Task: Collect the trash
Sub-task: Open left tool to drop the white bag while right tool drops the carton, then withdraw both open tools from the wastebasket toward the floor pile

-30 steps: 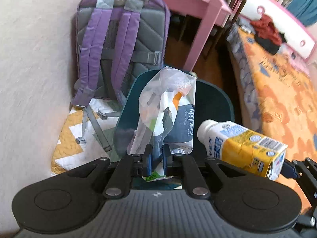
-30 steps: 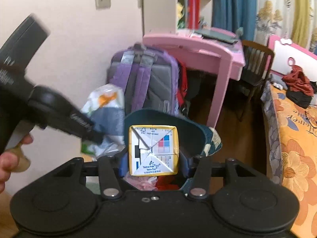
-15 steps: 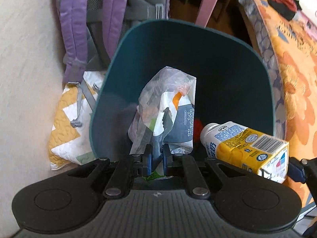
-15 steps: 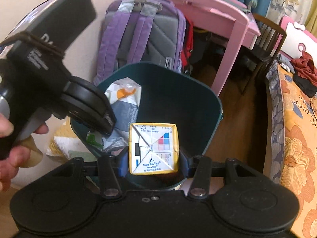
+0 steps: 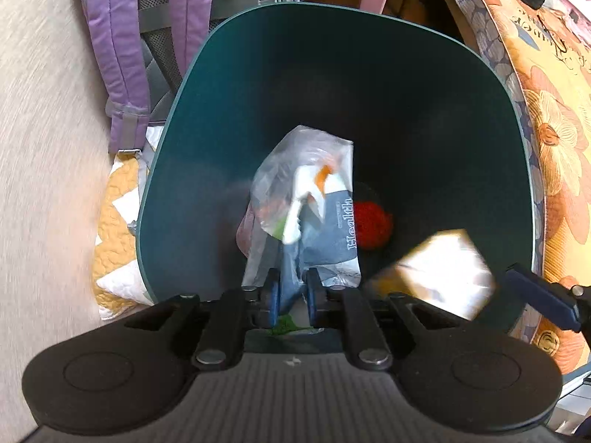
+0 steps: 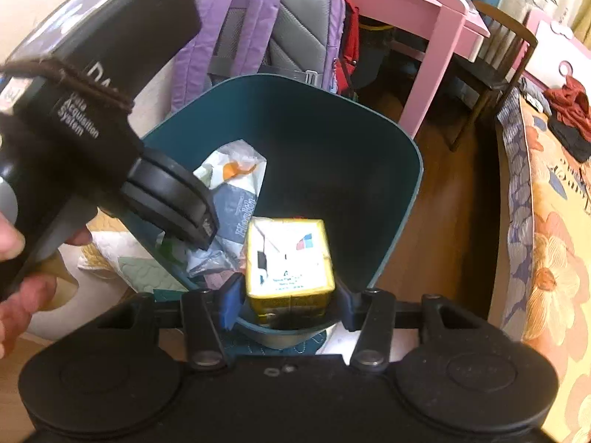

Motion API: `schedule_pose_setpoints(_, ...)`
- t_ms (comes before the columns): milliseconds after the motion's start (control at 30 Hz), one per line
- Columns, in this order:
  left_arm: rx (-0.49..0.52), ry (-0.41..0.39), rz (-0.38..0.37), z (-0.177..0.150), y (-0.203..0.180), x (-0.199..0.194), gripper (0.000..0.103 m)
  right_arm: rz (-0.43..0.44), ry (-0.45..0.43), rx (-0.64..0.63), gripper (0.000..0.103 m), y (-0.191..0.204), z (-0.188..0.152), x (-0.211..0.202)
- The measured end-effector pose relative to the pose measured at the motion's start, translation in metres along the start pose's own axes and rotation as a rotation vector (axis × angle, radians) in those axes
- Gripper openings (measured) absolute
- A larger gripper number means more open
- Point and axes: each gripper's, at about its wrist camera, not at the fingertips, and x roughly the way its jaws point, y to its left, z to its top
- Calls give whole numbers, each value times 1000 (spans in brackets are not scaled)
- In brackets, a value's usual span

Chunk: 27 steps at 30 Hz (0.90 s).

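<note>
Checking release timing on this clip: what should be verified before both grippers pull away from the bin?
1. Bin under both loads: ok.
2. Right gripper free of carton: ok, gaps on both sides.
3. Left gripper free of plastic bag: not ok; its fingers have just been opening, with the bag between them.
4. Carton landed: cannot tell, it is blurred.
5. Room in bin: ok, one red item at the bottom.

You look at a pale wall (image 6: 155, 85) with a purple-and-grey backpack (image 6: 273, 26) leaning on it. Beside it stands a pink desk (image 6: 436, 11) and a dark wooden chair (image 6: 495, 51) on a wooden floor (image 6: 443, 199). At your right lies a bed with an orange floral cover (image 6: 554, 265).
</note>
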Motion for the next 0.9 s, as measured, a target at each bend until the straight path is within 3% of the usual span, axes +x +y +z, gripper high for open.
schedule_pose_setpoints(67,-8,-5,-8,0,0,-3,29,-1,-11,11,57,-2,1,-2)
schedule_pose_setpoints(433,-37,-96,-51,-19,5,-43,54,19,-80,35,62,-6,-6,-38)
schedule_pose_setpoints(900,-45,-231,-92,-74,16,-119,54,107,-160,32,67,5,-34,-107)
